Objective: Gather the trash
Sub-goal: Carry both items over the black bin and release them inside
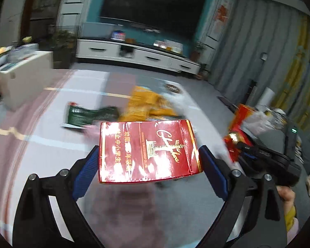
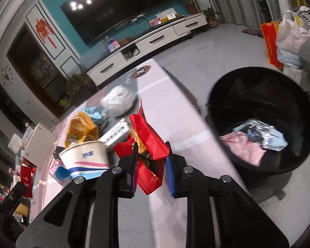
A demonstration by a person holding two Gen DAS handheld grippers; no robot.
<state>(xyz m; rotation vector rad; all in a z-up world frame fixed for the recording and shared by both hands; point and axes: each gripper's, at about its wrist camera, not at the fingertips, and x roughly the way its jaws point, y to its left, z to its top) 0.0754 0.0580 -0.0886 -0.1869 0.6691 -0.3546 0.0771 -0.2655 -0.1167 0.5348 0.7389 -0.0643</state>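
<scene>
Trash in both tools: the left tool [image 1: 148, 161] holds a red carton [image 1: 148, 150] clear above the worktop [image 1: 41, 128] — the right tool [image 2: 149, 170], jaws narrow, pinches red wrappers [image 2: 148, 142] beside the black bin [image 2: 260, 122], already part filled.

The cigarette carton [image 1: 148, 150] is glossy red with gold edging, a gold script logo and gold characters. Behind it lie a dark green packet [image 1: 86, 115] and a yellow-orange snack bag [image 1: 146, 105]. The bench [image 1: 41, 128] is pale pink and grey with thin light-blue and tan stripes. The snack wrapper [image 2: 148, 144] is bright red with zigzag edges. The paper bowl [image 2: 86, 159] is cream with blue and pink swooshes. The trash bin [image 2: 260, 119] is black, holding pink and light-blue scraps. Blue ribbed pads [image 2: 169, 173] line black jaws.
</scene>
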